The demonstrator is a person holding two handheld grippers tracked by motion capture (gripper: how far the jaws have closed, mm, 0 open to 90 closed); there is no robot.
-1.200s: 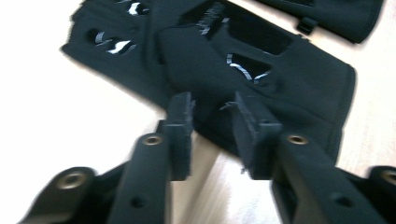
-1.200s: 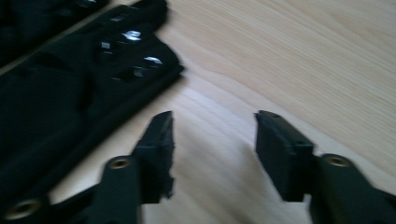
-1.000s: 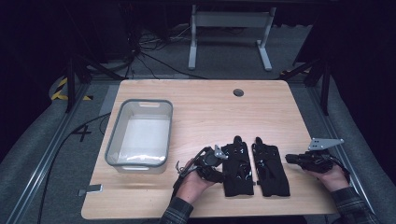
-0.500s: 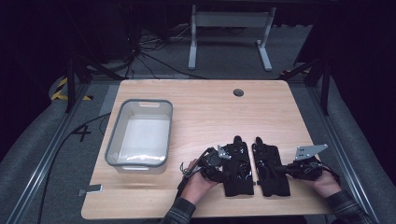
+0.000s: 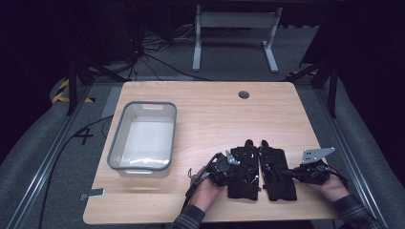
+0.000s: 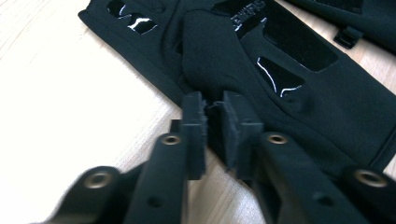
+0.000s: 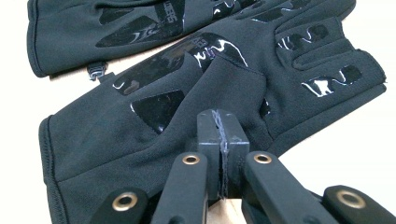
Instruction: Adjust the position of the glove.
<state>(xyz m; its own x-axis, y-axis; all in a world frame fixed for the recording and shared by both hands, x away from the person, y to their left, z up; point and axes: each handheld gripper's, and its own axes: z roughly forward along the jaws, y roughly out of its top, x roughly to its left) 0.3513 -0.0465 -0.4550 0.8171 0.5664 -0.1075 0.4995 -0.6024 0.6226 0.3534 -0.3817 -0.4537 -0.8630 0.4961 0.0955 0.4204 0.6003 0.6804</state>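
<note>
Gloves (image 5: 260, 169) near table edge (image 5: 215, 220)

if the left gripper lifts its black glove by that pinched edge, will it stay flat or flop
Probably flop. The left glove is thin, soft fabric that already bunches between the left gripper, whose jaws have just been closing on it, so the rest should hang limp. It looks light. The glossy grip patches may drag slightly on the table.
</note>
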